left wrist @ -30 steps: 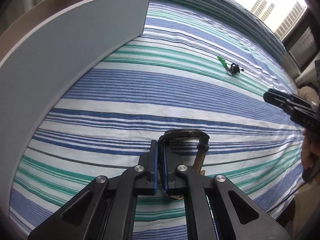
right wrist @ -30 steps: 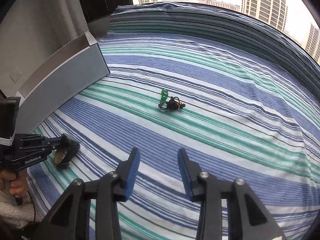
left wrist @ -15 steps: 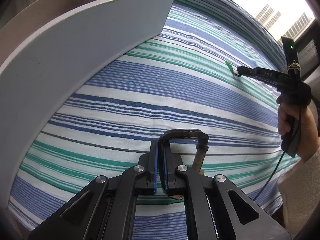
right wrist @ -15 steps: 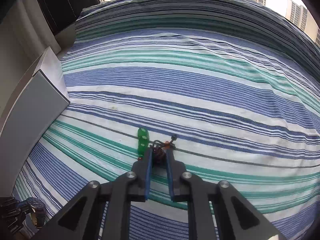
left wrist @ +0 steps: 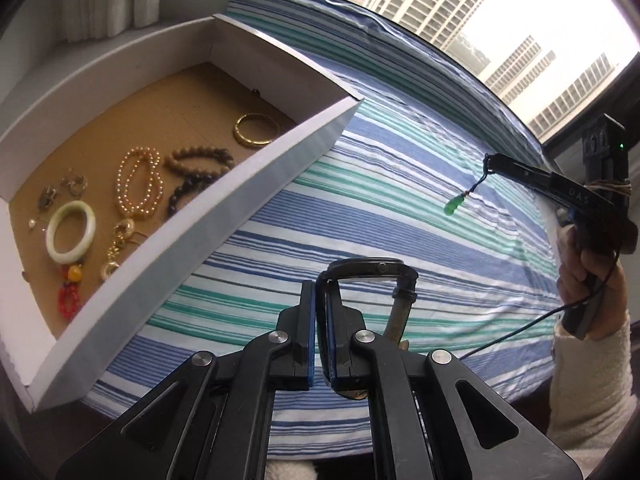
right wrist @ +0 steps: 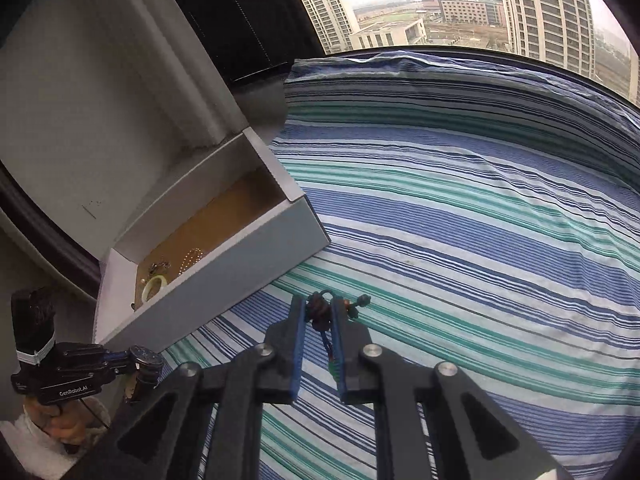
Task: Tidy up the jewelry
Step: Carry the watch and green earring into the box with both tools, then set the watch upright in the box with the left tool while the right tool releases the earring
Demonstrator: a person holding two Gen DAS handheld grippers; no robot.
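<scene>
1. Striped bedding point(left wrist: 400, 208) in blue, green and white covers the whole working surface, with a window and tall buildings beyond it.
2. Nearest in the left wrist view, the left gripper point(left wrist: 320, 320) is closed tight on the strap of a dark wristwatch point(left wrist: 370, 270), which stands clear above the bedding; the watch face arches over the fingertips and its brown strap end hangs to the right.
3. The watch looks stiff at the case and limp at the strap, moderately heavy for its size; pinching the strap near the case, as now, seems the steadiest hold.
4. Nearest in the right wrist view, the right gripper point(right wrist: 318, 320) has just been closing and now pinches a knotted dark cord point(right wrist: 318, 314) with small orange beads.
5. From that cord a small green pendant point(left wrist: 453, 205) dangles free in the air above the bedding, seen from the left wrist view.
6. The pendant piece is light and floppy and will likely swing; the stone may chip if dropped, so the knot is the sensible place to grip.
7. Farther off, at the left edge of the bed, an open white cardboard box point(left wrist: 224, 200) holds pieces already gathered: a pale jade bangle point(left wrist: 71, 232), a pearl strand point(left wrist: 138, 188), brown bead bracelets point(left wrist: 200, 160) and a gold bangle point(left wrist: 256, 130).
8. Both held pieces are still outside the box.
</scene>
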